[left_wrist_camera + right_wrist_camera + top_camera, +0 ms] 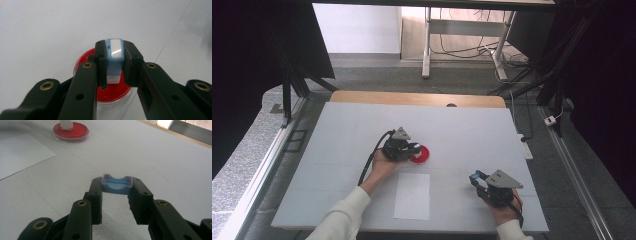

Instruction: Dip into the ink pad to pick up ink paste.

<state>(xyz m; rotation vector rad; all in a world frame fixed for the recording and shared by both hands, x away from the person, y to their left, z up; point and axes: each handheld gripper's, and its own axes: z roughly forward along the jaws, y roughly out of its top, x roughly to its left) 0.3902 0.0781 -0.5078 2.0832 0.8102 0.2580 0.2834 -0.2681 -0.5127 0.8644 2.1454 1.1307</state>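
Observation:
A round red dish (425,156) sits mid-table. Over it my left gripper (416,148) is shut on a small light-blue and white block (114,58); the block's white lower end rests on or just above the red surface (110,93), and I cannot tell which. Near the front right, my right gripper (475,178) is shut on a shallow blue cap (116,185), held just above the table. In the right gripper view the red dish (75,133) lies far off with the block's white end (66,124) in it.
A white sheet of paper (412,196) lies flat on the white tabletop (462,125) in front of the dish. The table's wooden far edge (417,98) and a power strip (525,148) off its right side bound the area.

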